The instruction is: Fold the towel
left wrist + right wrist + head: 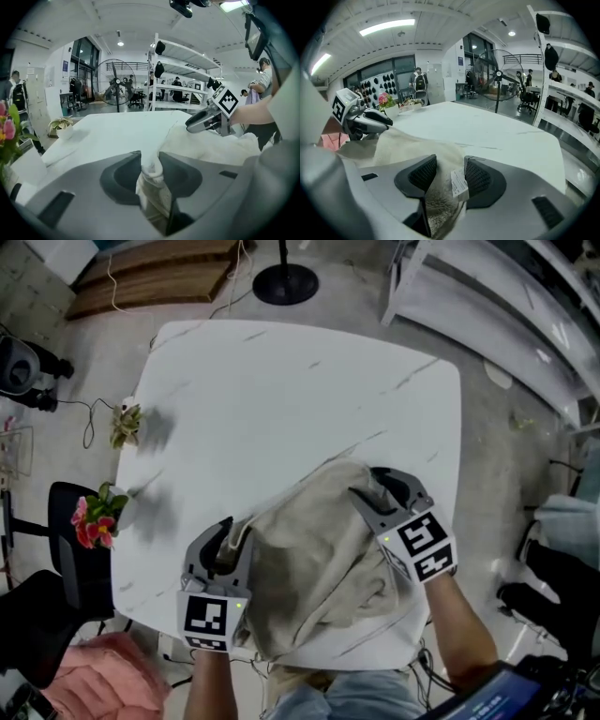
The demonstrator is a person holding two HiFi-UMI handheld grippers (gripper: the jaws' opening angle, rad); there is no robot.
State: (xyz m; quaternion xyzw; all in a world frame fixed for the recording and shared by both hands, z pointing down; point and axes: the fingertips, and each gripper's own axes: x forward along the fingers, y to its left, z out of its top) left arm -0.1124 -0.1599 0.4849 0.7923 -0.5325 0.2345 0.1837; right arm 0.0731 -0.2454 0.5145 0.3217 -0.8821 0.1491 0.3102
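Observation:
A beige towel (309, 549) lies bunched on the near part of the white marble table (281, 399), with one edge hanging over the front. My left gripper (230, 532) is at the towel's left edge, shut on a raised fold of cloth (150, 171). My right gripper (375, 486) is at the towel's far right corner. Its jaws stand wide, and the corner with a small white label (458, 182) lies loosely between them. Each gripper appears in the other's view: the right gripper (206, 119) over the towel (206, 145), the left gripper (361, 119) beyond it.
A small potted plant (127, 423) and a pot of pink flowers (91, 518) stand at the table's left edge. A black chair (66, 549) and a pink cushion (103, 676) are to the left, a white rack (506, 315) to the right.

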